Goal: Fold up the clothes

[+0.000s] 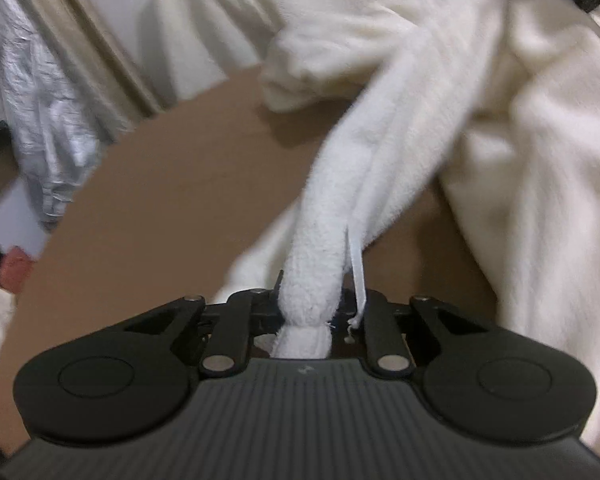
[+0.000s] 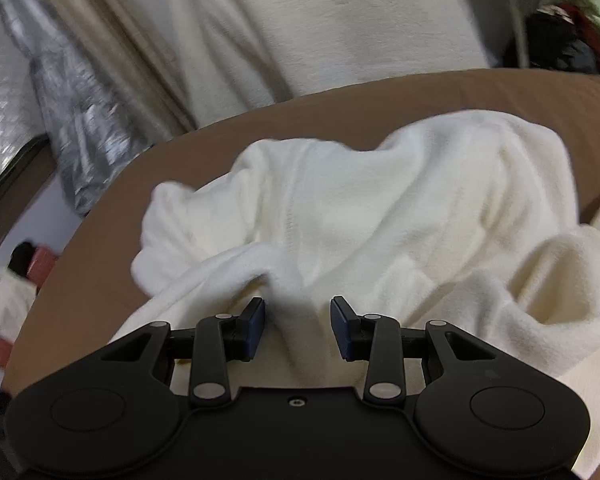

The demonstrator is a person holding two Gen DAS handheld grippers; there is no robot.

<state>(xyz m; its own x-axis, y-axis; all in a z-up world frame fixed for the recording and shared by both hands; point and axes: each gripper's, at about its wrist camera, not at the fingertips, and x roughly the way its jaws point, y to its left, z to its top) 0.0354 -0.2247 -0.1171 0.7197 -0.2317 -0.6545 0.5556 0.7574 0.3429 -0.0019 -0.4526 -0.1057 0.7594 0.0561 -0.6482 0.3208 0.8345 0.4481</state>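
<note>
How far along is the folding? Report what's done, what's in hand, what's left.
Done: nothing folded yet; the white fleece garment lies rumpled on the brown table.
In hand: the left tongs are shut on a bunched strip of the fleece, pulling it taut. The right tongs stand open over a fold, gripping nothing.
Left: spreading it flat and every fold.

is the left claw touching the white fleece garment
Touching. In the left wrist view the left claw is closed on a bunched fold of the white fleece garment, and the fabric is squeezed narrow where the pads press it.
</note>
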